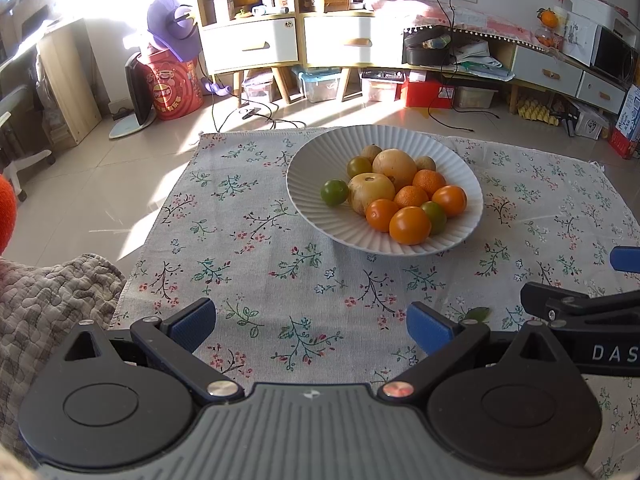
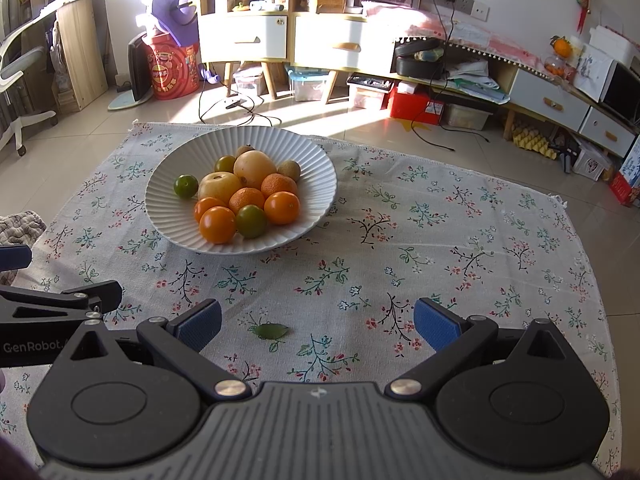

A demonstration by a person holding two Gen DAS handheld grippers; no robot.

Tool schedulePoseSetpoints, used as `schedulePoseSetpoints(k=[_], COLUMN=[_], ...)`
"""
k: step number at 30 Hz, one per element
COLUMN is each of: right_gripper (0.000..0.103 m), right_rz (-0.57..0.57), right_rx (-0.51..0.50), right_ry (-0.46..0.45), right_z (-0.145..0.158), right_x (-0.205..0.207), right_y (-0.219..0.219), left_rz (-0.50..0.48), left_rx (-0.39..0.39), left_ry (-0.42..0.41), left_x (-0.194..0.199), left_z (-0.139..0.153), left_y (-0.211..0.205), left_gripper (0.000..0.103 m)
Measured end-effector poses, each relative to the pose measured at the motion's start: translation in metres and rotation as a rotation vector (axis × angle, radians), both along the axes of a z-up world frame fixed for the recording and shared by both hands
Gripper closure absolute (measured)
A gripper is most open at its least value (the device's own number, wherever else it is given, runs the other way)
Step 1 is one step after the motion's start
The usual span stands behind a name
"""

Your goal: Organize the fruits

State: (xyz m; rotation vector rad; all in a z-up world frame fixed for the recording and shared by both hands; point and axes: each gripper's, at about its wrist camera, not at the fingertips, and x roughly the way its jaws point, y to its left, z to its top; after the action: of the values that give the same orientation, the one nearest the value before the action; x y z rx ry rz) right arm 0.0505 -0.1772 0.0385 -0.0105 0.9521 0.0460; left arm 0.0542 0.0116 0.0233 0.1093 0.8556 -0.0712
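A white ribbed bowl [image 1: 312,184] [image 2: 168,184] sits on a floral cloth [image 1: 248,240] [image 2: 440,240]. It holds several fruits: orange mandarins [image 1: 409,225] [image 2: 217,224], green ones [image 1: 334,192] [image 2: 186,186], two pale yellow pears [image 1: 394,167] [image 2: 255,168] and small brown fruits [image 1: 425,163] [image 2: 289,170]. My left gripper [image 1: 311,326] hovers open over bare cloth, short of the bowl. My right gripper [image 2: 318,322] is also open with nothing between its fingers, the bowl ahead to its left. A green leaf [image 2: 271,331] [image 1: 477,314] lies on the cloth between them.
The cloth lies on a tiled floor [image 1: 100,184]. A quilted fabric [image 1: 48,304] is at the left edge. Shelves and drawers [image 1: 280,40], storage boxes [image 1: 320,84], a red drum [image 1: 174,88] and cables [image 1: 256,116] line the far wall.
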Motion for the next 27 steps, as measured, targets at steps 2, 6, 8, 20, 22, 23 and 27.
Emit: schedulePoseSetpoints(k=[2, 6, 8, 20, 22, 23, 27], right_gripper=[0.001, 0.001, 0.001, 0.001, 0.001, 0.001, 0.001], right_rz=[0.001, 0.000, 0.000, 0.001, 0.002, 0.002, 0.001], right_rx=[0.000, 0.000, 0.000, 0.000, 0.000, 0.000, 0.000], right_ry=[0.000, 0.000, 0.000, 0.000, 0.000, 0.000, 0.001], right_z=[-0.0001, 0.0001, 0.0001, -0.0013, -0.0013, -0.0013, -0.0013], right_x=[-0.0004, 0.0001, 0.0001, -0.0005, -0.0006, -0.0007, -0.0011], right_y=[0.0002, 0.0000, 0.0000, -0.0004, -0.0005, -0.0005, -0.0005], left_rz=[0.000, 0.000, 0.000, -0.001, -0.001, -0.001, -0.001], left_rx=[0.000, -0.001, -0.001, -0.002, -0.003, -0.003, -0.003], left_ry=[0.002, 0.002, 0.002, 0.003, 0.003, 0.003, 0.003], left_x=[-0.0005, -0.0002, 0.0000, -0.0005, -0.0003, -0.0008, -0.0006], left_z=[-0.0002, 0.0000, 0.0001, 0.0010, 0.0013, 0.0013, 0.0015], left_y=[0.0005, 0.0003, 0.0001, -0.0017, -0.0018, -0.0019, -0.0018], left_gripper=[0.001, 0.001, 0.001, 0.001, 0.001, 0.001, 0.001])
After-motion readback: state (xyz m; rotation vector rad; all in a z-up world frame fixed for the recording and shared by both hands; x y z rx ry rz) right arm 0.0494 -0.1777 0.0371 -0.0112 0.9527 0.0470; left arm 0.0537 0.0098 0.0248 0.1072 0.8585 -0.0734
